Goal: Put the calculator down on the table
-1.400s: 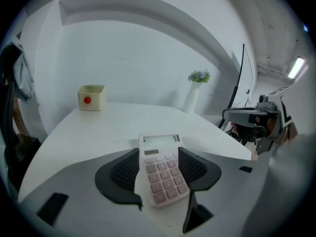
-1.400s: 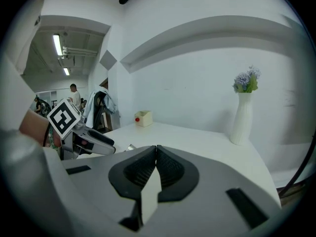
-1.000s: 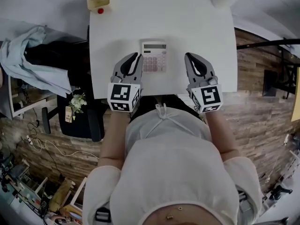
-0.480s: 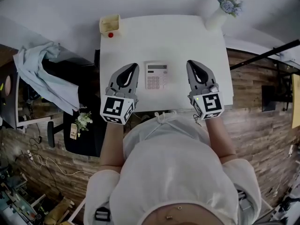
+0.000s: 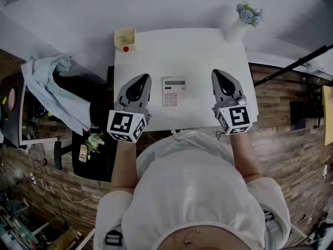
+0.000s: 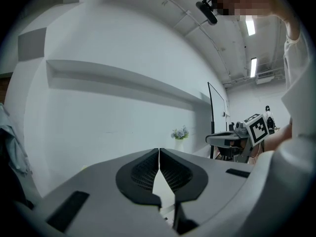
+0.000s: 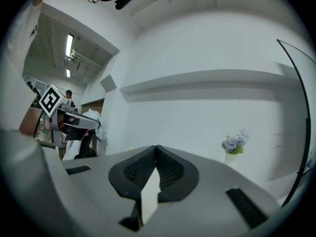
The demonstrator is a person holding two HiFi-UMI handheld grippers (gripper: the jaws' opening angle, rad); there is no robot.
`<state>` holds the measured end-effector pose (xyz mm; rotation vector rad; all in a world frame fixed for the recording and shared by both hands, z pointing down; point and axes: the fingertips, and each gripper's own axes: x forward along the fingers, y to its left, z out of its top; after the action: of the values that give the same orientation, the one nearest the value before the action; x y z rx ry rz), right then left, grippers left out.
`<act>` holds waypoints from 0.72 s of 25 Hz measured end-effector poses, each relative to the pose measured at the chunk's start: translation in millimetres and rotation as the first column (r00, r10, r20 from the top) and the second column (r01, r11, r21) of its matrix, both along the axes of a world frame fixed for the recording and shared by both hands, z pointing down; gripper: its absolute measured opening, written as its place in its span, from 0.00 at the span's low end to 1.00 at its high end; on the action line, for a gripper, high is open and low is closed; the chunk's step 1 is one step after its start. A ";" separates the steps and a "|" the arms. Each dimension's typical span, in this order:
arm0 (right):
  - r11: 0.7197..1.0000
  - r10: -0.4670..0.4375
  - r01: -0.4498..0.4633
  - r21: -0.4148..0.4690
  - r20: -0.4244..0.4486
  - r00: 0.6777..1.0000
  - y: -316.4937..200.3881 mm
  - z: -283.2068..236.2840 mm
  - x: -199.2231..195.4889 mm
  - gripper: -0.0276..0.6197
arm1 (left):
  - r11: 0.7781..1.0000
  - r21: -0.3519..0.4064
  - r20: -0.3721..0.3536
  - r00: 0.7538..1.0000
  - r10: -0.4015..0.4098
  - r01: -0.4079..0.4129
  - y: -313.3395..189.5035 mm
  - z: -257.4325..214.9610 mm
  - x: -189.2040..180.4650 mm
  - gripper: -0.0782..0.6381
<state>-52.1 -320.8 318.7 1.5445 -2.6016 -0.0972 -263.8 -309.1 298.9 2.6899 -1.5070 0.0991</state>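
Note:
The white calculator (image 5: 174,91) lies flat near the front middle of the white table (image 5: 197,51), held by neither gripper. My left gripper (image 5: 143,77) hovers to its left, raised above the table, jaws shut and empty. My right gripper (image 5: 217,73) hovers to its right at about the same height, also shut with nothing in it. In the left gripper view the left gripper (image 6: 159,152) has its pads meeting along one line, and the right gripper (image 6: 212,138) shows beyond it. In the right gripper view the right gripper (image 7: 156,148) is likewise shut, pointing level at the white wall.
A small yellow box (image 5: 125,37) with a red object (image 5: 126,49) beside it sits at the table's back left corner. A white vase of pale flowers (image 5: 240,21) stands at the back right. A black chair with light cloth (image 5: 49,87) is left of the table.
Both grippers have risen off the table and moved apart from the calculator, which stays where it lay. The left jaws closed fully. The head view pulled back.

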 end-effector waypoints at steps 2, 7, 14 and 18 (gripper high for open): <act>1.000 -0.010 0.010 0.004 -0.016 1.000 1.5 -1.2 -1.1 0.05 | 1.000 -0.008 -0.001 1.000 -0.005 0.005 1.0 1.9 -1.3 0.14; 1.000 -0.011 0.011 -0.009 -0.035 0.999 6.3 5.5 -5.2 0.05 | 1.000 -0.015 -0.013 1.000 -0.025 0.025 2.5 0.9 -6.2 0.14; 1.000 -0.020 0.020 -0.003 -0.038 0.999 8.6 7.5 -12.9 0.05 | 0.998 -0.054 -0.003 1.000 -0.013 0.012 2.9 9.1 -11.7 0.14; 1.000 -0.022 0.021 -0.007 -0.038 0.999 7.9 11.2 -16.6 0.05 | 0.998 -0.066 -0.002 1.000 -0.007 0.007 0.9 12.7 -12.9 0.14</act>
<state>-68.7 -312.8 330.0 1.4977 -2.5871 -0.1181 -276.7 -308.1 311.6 2.6327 -1.4846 0.1434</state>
